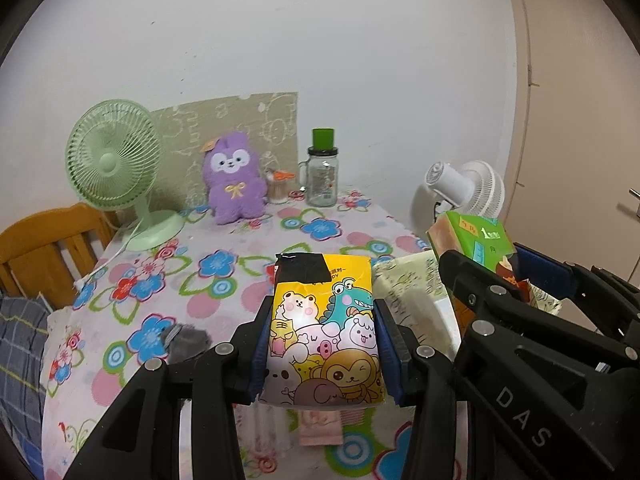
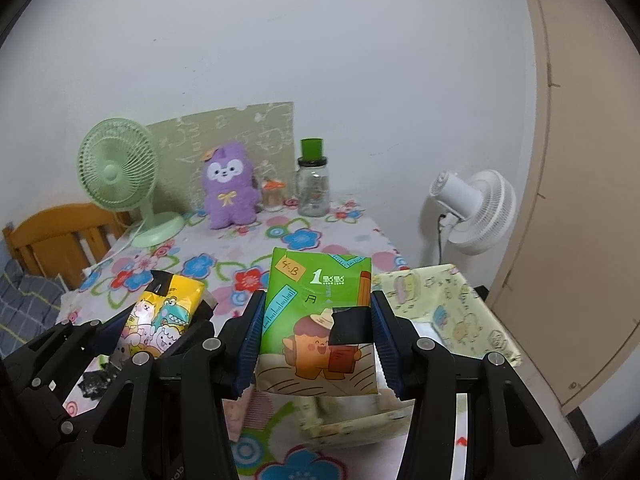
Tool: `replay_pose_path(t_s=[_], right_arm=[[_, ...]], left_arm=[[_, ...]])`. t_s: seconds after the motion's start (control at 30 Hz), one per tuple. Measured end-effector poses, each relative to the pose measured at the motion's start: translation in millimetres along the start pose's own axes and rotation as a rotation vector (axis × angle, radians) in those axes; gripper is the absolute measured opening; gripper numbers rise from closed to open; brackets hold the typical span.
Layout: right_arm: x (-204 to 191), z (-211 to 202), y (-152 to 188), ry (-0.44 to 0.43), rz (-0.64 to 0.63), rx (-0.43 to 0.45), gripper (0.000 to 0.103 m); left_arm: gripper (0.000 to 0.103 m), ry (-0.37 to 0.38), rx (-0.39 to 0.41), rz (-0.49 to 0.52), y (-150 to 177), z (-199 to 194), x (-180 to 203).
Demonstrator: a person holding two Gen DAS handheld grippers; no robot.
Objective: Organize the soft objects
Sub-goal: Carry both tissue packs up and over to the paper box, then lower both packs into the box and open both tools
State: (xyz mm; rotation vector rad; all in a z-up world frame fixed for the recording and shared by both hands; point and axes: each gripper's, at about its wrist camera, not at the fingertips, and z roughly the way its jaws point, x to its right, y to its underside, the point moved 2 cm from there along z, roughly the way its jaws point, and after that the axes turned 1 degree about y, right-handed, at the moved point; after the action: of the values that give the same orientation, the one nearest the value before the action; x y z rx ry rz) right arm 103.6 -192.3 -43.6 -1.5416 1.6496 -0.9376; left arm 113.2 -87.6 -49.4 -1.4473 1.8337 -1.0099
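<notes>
While my left gripper (image 1: pixel 322 344) looks out over the flowered tablecloth (image 1: pixel 224 280), its blue pads (image 1: pixel 262 344) press both sides of a yellow tissue pack (image 1: pixel 324 336) printed with cartoon animals, lifted clear of the cloth. To its right my right gripper (image 1: pixel 500 276) carries a green tissue pack (image 1: pixel 476 240) above a pale yellow fabric box (image 1: pixel 408 284). A purple plush (image 1: pixel 234 180) sits at the far edge between a green fan (image 1: pixel 116 168) and a glass jar (image 1: pixel 321 176).

From my right gripper (image 2: pixel 318 336), the green tissue pack (image 2: pixel 320 312) is clamped between my pads (image 2: pixel 384 340), held over the near wall of the fabric box (image 2: pixel 452 304). My left gripper (image 2: pixel 160 320) holds the yellow tissue pack (image 2: pixel 164 312) just beside it, on the left. A white fan (image 2: pixel 476 212) stands beyond the table.
</notes>
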Motion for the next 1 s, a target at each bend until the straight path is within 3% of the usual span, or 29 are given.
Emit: replay_pose_path(t_s=[0.57, 1.0], right_arm=[[55, 8, -2, 0.111, 0.052, 0.003, 0.054], [77, 31, 5, 0.104, 0.078, -0.040, 0.055]], left_arm=[[0.048, 0.101, 0.003, 0.046, -13, 26, 51], [0.049, 0.119, -0.023, 0.060, -12, 53, 76]])
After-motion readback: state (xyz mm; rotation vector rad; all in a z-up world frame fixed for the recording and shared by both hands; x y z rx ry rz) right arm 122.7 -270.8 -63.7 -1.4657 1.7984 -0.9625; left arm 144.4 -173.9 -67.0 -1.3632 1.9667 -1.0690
